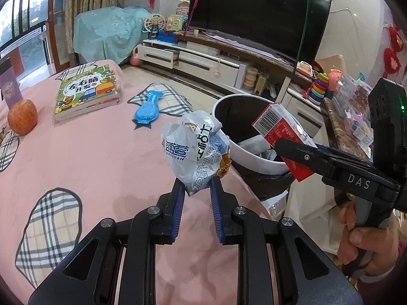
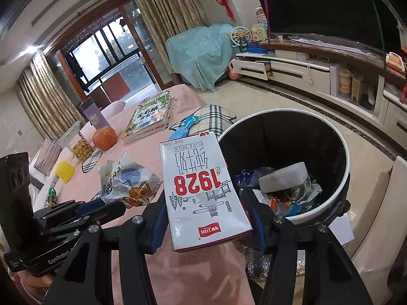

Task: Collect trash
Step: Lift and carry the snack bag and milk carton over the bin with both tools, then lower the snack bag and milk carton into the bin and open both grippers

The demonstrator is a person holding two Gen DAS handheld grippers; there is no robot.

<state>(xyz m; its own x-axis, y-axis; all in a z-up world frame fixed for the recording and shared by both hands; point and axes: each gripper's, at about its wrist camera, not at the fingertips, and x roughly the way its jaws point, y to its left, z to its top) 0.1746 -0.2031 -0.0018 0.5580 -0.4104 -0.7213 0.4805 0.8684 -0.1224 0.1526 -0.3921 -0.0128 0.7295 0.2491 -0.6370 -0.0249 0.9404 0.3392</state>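
Nearest in the left wrist view, the left gripper [image 1: 194, 186] has its fingers drawn close together, pinching the lower end of a crumpled snack wrapper [image 1: 195, 145] held up over the pink tablecloth [image 1: 101, 157], near the bin's rim. The right gripper [image 2: 206, 226] has its fingers about half spread, clamped on the two sides of a milk carton [image 2: 203, 193] that is tilted toward the bin. Just beyond, the trash bin [image 2: 340, 147] stands beside the table edge and already holds crumpled wrappers and a pale block, so some collecting looks done. Both held pieces are not yet dropped in. Farther back on the cloth lie a blue toy [image 1: 147, 109], a book [image 1: 89, 94] and an apple [image 1: 22, 117], which do not look like trash.
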